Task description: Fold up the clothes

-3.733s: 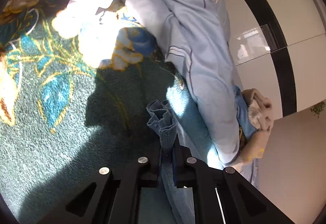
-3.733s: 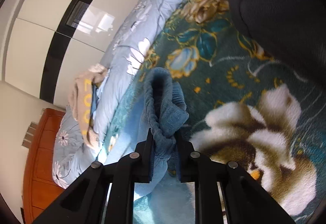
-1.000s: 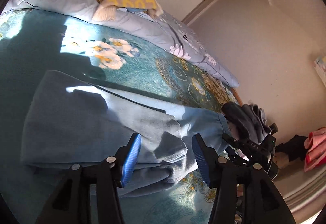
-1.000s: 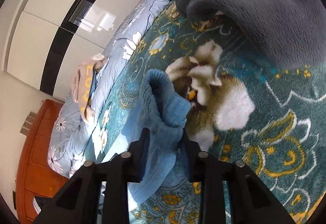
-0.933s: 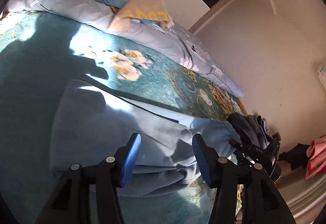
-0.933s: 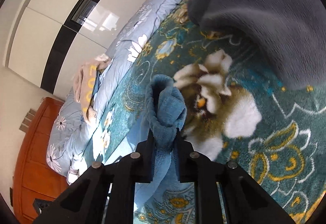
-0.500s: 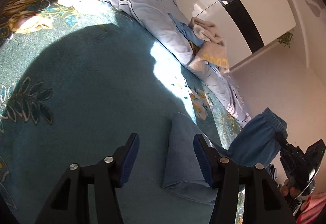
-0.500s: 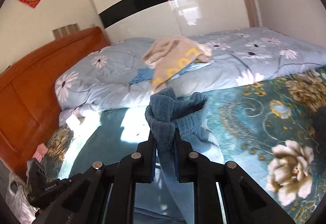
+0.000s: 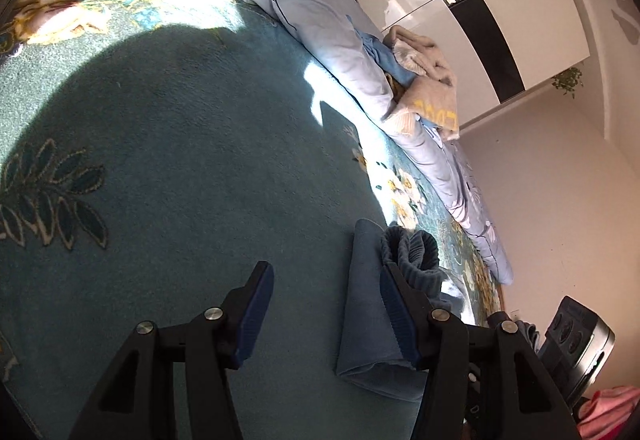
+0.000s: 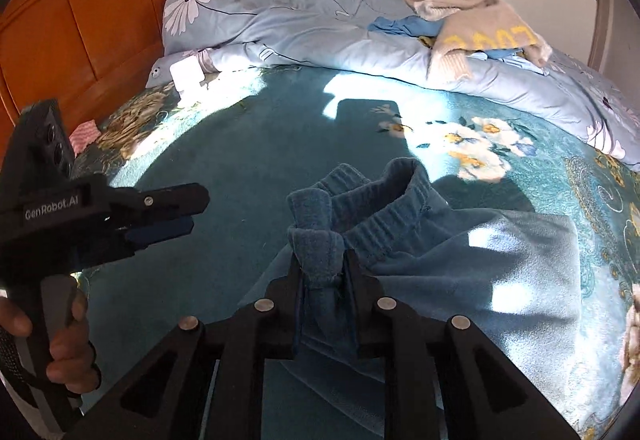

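Blue fleece trousers [image 10: 472, 264] lie folded on the teal floral blanket [image 10: 248, 160] on the bed. My right gripper [image 10: 322, 272] is shut on their ribbed waistband [image 10: 384, 208] and holds it up over the folded legs. In the left wrist view the trousers [image 9: 368, 324] lie just right of my open, empty left gripper [image 9: 326, 314], and the raised waistband [image 9: 408, 252] shows behind the right finger. The left gripper also shows in the right wrist view [image 10: 164, 216], to the left of the trousers.
A light blue flowered duvet [image 10: 320, 24] is bunched along the far side of the bed, with a beige sweater [image 10: 476, 16] and other clothes on it. A wooden headboard [image 10: 100, 8] stands at the left. A pink garment [image 9: 604, 408] lies off the bed.
The left gripper let go of the trousers and moved left, open. The right gripper has carried the waistband back across the bed over the folded legs.
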A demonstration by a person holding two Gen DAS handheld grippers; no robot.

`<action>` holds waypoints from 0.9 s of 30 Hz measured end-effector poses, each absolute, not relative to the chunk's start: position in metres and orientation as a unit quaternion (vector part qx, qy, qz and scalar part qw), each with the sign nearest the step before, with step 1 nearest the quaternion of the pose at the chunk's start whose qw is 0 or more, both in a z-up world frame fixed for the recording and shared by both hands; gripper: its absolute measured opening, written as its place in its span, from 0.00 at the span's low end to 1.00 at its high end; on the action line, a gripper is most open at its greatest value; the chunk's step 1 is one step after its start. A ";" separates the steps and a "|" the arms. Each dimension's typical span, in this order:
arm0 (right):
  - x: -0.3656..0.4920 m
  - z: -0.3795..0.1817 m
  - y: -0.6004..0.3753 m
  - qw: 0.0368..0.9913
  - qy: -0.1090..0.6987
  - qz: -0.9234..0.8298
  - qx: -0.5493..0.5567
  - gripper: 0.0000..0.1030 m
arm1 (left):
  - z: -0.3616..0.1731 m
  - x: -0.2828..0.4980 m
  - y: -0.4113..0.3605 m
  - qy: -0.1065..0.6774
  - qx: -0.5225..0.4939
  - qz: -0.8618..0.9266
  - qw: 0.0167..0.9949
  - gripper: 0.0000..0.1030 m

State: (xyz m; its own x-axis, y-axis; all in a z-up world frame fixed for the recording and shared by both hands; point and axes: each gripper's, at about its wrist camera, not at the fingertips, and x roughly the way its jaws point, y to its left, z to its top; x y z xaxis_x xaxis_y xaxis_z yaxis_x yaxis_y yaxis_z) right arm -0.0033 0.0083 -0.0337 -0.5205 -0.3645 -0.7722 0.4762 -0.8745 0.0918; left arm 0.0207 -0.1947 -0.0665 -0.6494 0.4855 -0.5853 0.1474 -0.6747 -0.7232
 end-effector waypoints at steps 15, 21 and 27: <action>0.007 -0.009 0.159 0.179 -0.122 -0.886 0.410 0.42 | -0.036 -0.047 -0.082 -0.186 -0.472 0.828 0.241 0.62; 0.013 -0.022 0.183 0.161 -0.153 -0.880 0.419 0.42 | -0.049 -0.042 -0.083 -0.182 -0.487 0.819 0.241 0.61; 0.011 -0.032 0.188 0.156 -0.177 -0.875 0.423 0.42 | -0.044 -0.041 -0.064 -0.141 -0.482 0.831 0.241 0.19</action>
State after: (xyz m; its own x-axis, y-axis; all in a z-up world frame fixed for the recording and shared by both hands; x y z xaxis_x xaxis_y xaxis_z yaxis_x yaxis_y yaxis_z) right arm 0.0114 0.1882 -0.0321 -0.5939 -0.4222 -0.6849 0.1232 -0.8889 0.4412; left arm -0.0408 -0.0636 -0.0436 -0.4197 0.5365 -0.7321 -0.2644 -0.8439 -0.4668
